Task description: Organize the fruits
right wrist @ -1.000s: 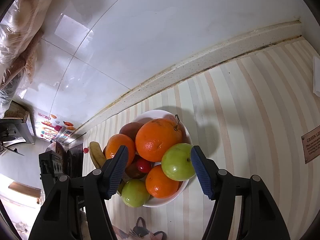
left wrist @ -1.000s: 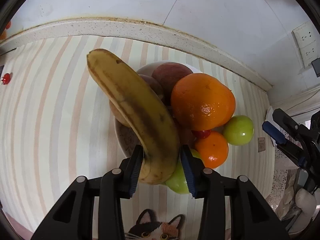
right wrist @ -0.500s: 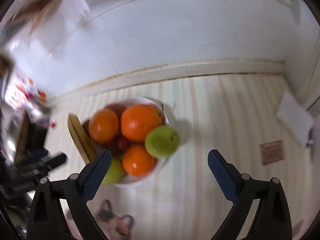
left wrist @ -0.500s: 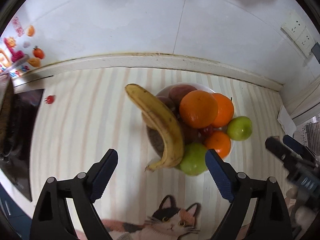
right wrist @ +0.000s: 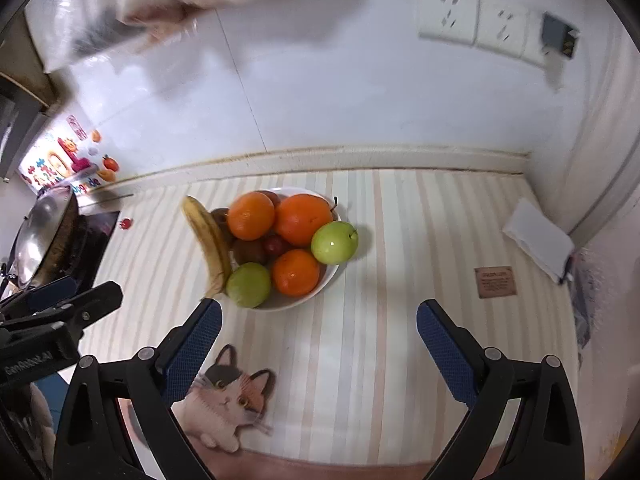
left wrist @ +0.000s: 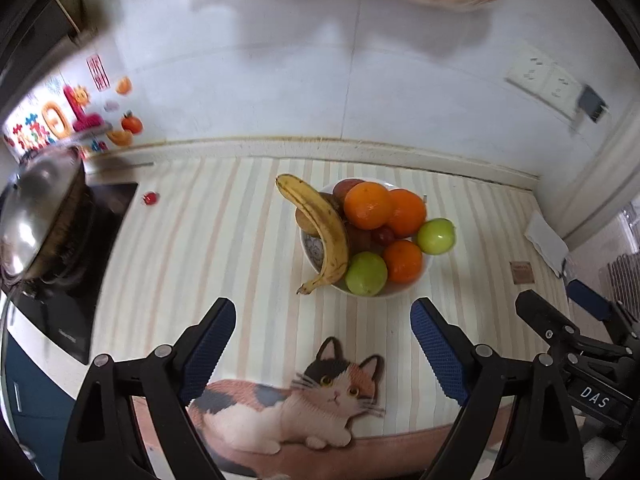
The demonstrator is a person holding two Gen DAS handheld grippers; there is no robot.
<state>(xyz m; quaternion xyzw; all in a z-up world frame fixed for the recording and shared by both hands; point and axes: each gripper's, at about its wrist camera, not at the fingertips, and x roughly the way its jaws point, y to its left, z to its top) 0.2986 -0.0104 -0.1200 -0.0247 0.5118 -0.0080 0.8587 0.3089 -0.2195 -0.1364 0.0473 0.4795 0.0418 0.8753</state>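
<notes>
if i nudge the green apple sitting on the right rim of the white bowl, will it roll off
Probably yes. The round green apple perches on the white bowl's rim, overhanging the striped mat, so a light outward push would likely tip it out. Its smooth, glossy skin may also slip. Once on the flat mat it would probably roll.

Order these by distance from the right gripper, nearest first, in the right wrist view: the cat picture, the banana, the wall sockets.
From the right gripper:
1. Cat picture, on the mat just by the left finger.
2. Banana, on the bowl's left edge.
3. Wall sockets, high on the back wall.
</notes>
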